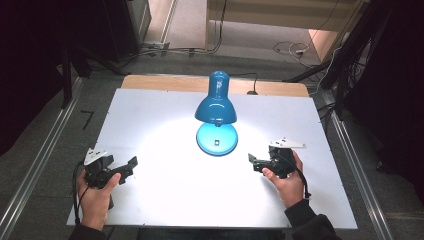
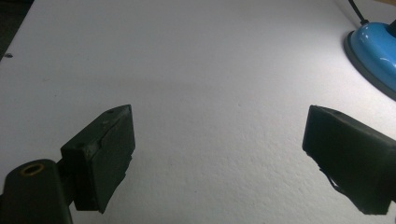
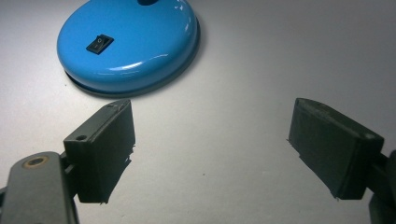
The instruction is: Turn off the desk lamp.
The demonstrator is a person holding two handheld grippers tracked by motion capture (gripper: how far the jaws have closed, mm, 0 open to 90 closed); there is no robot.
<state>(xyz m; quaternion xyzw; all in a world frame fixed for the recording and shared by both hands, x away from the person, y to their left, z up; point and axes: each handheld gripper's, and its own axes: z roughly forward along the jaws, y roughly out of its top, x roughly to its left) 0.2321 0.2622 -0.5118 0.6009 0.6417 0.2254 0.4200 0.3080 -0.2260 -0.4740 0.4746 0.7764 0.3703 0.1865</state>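
High view puts the blue desk lamp near the middle of the white table, toward the far edge, lit and throwing a bright pool around its round base. A black rocker switch sits on top of that base, and the lamp's cord runs off behind it. The right gripper rests just right of the base, jaws spread wide and holding nothing, with the base close ahead in the right gripper view. The left gripper sits well apart to the left, also wide and empty; the base edges into its view's corner. My judgement: the lamp looks top-heavy, so a sideways shove on the shade could tip it. The glossy base may slip between jaws, and a blunt jaw could miss the small switch.
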